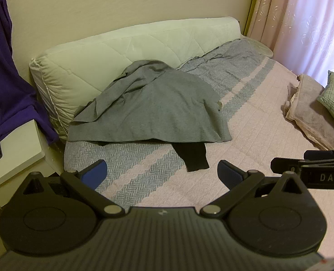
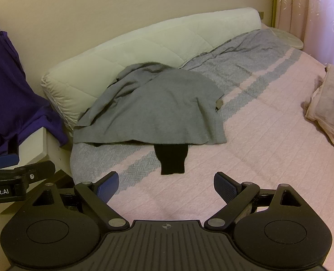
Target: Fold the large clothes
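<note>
**Folding not yet begun: both grippers empty, clothes still in a heap**

The left gripper (image 1: 162,172) hangs over the near part of the bed (image 1: 257,122) with its jaws wide apart and nothing between them. Ahead of those jaws, slightly left of their centre line, the grey garment (image 1: 153,106) lies rumpled and draped against the white bolster (image 1: 94,54), unfolded. A black garment (image 1: 193,157) pokes out from under its near hem, just beyond the open fingers.

The right gripper (image 2: 166,184) is likewise spread open and holds nothing; the black garment (image 2: 171,159) sits straight ahead between its fingertips' lines, the grey garment (image 2: 157,108) beyond it.

By my judgement nothing is done: no cloth is spread flat or creased. Left to do: pull out a garment, flatten it, fold it.
</note>
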